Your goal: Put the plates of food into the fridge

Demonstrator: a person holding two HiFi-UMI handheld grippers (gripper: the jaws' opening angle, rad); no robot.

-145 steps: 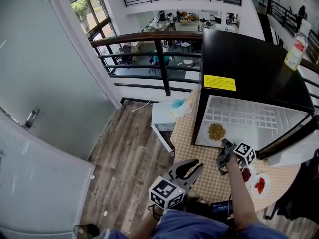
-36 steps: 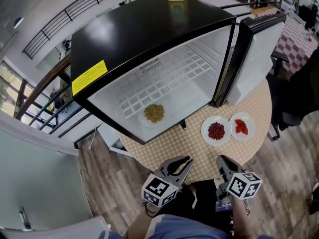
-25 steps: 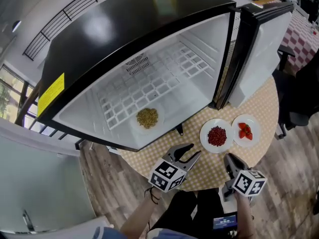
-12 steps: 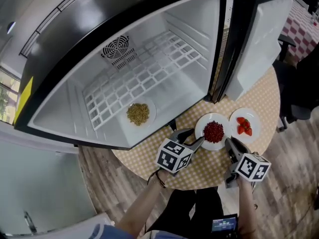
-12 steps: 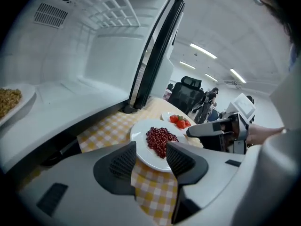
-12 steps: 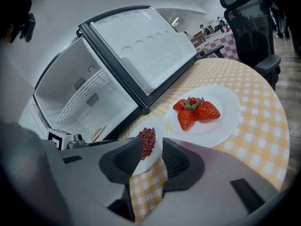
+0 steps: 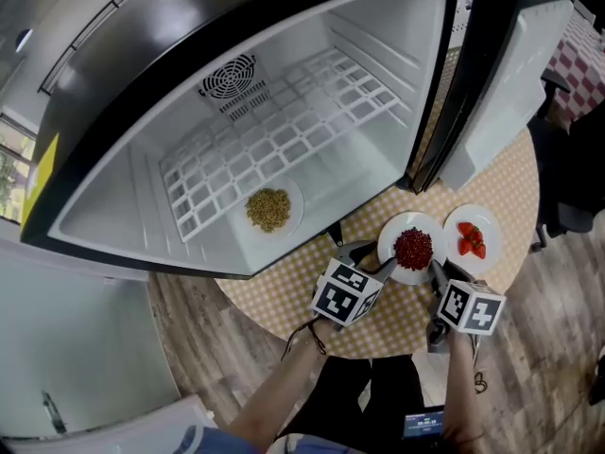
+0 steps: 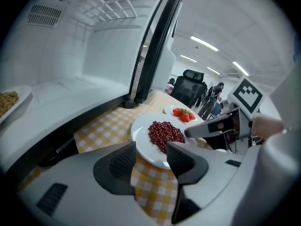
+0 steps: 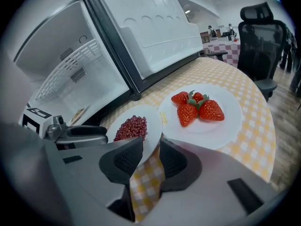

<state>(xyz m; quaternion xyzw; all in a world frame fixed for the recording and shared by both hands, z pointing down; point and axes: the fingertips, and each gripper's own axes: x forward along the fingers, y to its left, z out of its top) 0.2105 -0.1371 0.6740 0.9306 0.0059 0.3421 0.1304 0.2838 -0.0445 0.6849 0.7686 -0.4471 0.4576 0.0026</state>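
Note:
A white plate of small red seeds (image 7: 413, 249) (image 8: 164, 134) (image 9: 133, 127) sits on the yellow-checked table, just in front of the open fridge (image 7: 284, 140). Right of it lies a plate of strawberries (image 7: 472, 239) (image 9: 200, 108). A third plate with brown grains (image 7: 269, 209) rests on the fridge floor. My left gripper (image 7: 373, 259) (image 8: 151, 161) is open, with the seed plate's near-left rim reaching between its jaws. At the plate's near-right rim my right gripper (image 7: 438, 277) (image 9: 149, 161) stands open too, and the rim lies in its gap without the pads pressing.
The fridge door (image 7: 501, 83) stands open at the right, close behind the plates. A white wire shelf (image 7: 284, 130) spans the fridge interior. A black office chair (image 9: 263, 36) stands beyond the round table's edge (image 9: 263, 140). Wooden floor lies below.
Both grippers have moved forward from the table's near edge to the seed plate, one on each side. Their jaws have opened wider. The head view has shifted closer to the fridge.

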